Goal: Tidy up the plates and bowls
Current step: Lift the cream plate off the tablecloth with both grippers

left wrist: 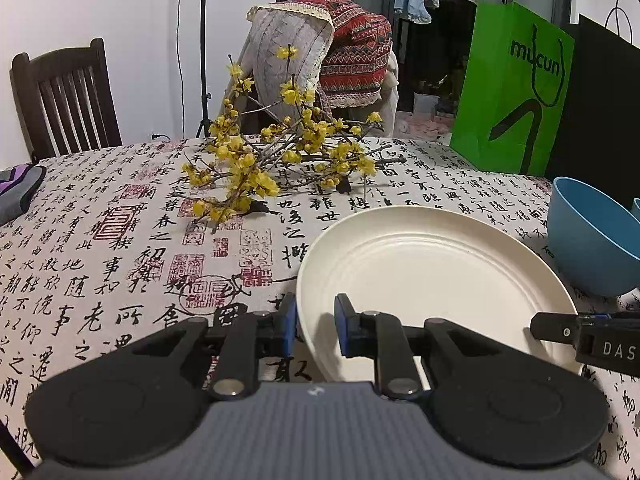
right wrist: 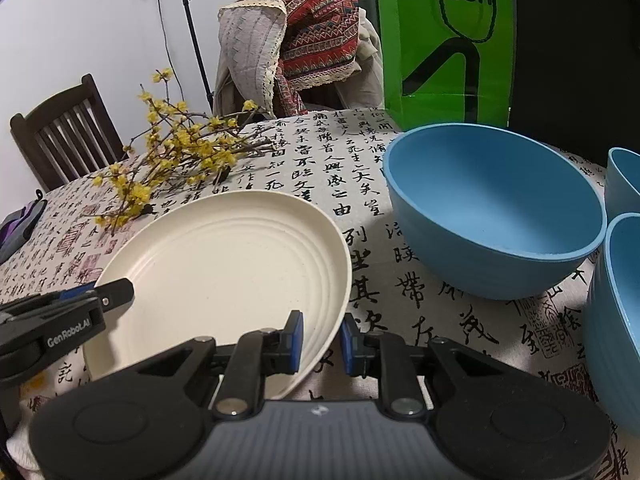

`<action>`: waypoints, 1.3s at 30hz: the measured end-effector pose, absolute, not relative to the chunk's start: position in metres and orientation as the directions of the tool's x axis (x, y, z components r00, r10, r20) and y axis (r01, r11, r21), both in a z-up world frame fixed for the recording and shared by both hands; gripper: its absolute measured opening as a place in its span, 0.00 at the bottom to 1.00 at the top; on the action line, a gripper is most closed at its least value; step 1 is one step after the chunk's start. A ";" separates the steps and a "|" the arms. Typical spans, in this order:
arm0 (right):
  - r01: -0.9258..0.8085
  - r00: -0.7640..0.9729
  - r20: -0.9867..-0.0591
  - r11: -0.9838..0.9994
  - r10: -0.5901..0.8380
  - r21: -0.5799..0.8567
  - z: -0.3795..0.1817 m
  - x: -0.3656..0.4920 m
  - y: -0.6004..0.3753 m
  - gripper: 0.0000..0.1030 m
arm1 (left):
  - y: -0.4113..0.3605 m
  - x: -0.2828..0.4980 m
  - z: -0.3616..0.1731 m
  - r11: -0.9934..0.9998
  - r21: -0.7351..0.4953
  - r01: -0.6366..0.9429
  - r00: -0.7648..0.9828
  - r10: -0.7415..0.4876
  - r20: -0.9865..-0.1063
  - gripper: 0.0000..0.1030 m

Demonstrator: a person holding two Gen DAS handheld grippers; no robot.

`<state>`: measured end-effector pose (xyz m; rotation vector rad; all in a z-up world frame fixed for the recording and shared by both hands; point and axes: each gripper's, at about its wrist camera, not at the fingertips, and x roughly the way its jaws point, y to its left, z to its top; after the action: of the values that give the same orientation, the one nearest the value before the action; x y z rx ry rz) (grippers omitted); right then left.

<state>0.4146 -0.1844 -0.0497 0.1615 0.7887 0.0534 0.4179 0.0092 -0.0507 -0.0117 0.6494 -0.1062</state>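
A cream ribbed plate (left wrist: pixel 432 272) (right wrist: pixel 224 256) lies on the calligraphy-print tablecloth (left wrist: pixel 120 264). My left gripper (left wrist: pixel 316 326) is shut on the plate's near left rim, one blue pad outside it and one inside. On the opposite side, my right gripper (right wrist: pixel 322 340) is shut on the near right rim in the same way. Each gripper's tip shows in the other's view: the right gripper (left wrist: pixel 536 326) and the left gripper (right wrist: pixel 128 288). A large blue bowl (right wrist: pixel 496 208) (left wrist: pixel 588 240) stands upright just right of the plate, apart from it.
Two more blue bowls (right wrist: pixel 624 176) (right wrist: pixel 616 300) sit at the right edge. A branch of yellow flowers (left wrist: pixel 272 156) lies behind the plate. A green paper bag (left wrist: pixel 516 92) stands at the back right. Wooden chairs (left wrist: pixel 64 100) and a cloth-draped chair (left wrist: pixel 320 52) line the far side.
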 end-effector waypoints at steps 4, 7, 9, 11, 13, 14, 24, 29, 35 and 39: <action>0.009 0.709 -0.697 0.987 0.106 0.160 -0.049 0.413 -0.184 0.18 | 0.008 0.416 -0.050 0.995 -0.031 0.096 0.799 -0.096 -0.594 0.20; 0.009 0.714 -0.692 0.987 0.105 0.158 -0.049 0.412 -0.184 0.18 | 0.007 0.415 -0.049 0.995 -0.026 0.096 0.805 -0.093 -0.587 0.20; 0.008 0.717 -0.689 0.987 0.105 0.158 -0.048 0.412 -0.184 0.18 | 0.008 0.415 -0.049 0.995 -0.026 0.096 0.807 -0.093 -0.584 0.20; 0.007 0.720 -0.687 0.988 0.104 0.156 -0.048 0.411 -0.184 0.18 | 0.008 0.415 -0.049 0.995 -0.023 0.095 0.808 -0.091 -0.582 0.20; 0.004 0.723 -0.683 0.989 0.101 0.150 -0.048 0.410 -0.183 0.18 | 0.008 0.414 -0.048 0.995 -0.021 0.094 0.810 -0.089 -0.580 0.20; 0.003 0.725 -0.681 0.989 0.100 0.148 -0.047 0.409 -0.183 0.18 | 0.008 0.414 -0.048 0.995 -0.021 0.094 0.811 -0.089 -0.578 0.20; -0.004 0.743 -0.664 0.991 0.092 0.133 -0.045 0.405 -0.182 0.18 | 0.005 0.411 -0.047 0.996 -0.002 0.093 0.824 -0.078 -0.561 0.20; -0.007 0.748 -0.657 0.991 0.092 0.131 -0.044 0.404 -0.182 0.19 | 0.005 0.409 -0.046 0.996 0.005 0.092 0.833 -0.074 -0.548 0.20; -0.012 0.761 -0.643 0.993 0.085 0.117 -0.042 0.402 -0.181 0.19 | 0.004 0.406 -0.044 0.996 0.014 0.090 0.845 -0.069 -0.531 0.20; -0.013 0.769 -0.634 0.993 0.083 0.114 -0.040 0.399 -0.181 0.19 | 0.005 0.405 -0.042 0.996 0.008 0.088 0.849 -0.070 -0.524 0.20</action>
<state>0.3989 -0.1807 -0.0401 0.1054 0.6918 0.0518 0.4049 0.0046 -0.0421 0.0324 0.5512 -0.0832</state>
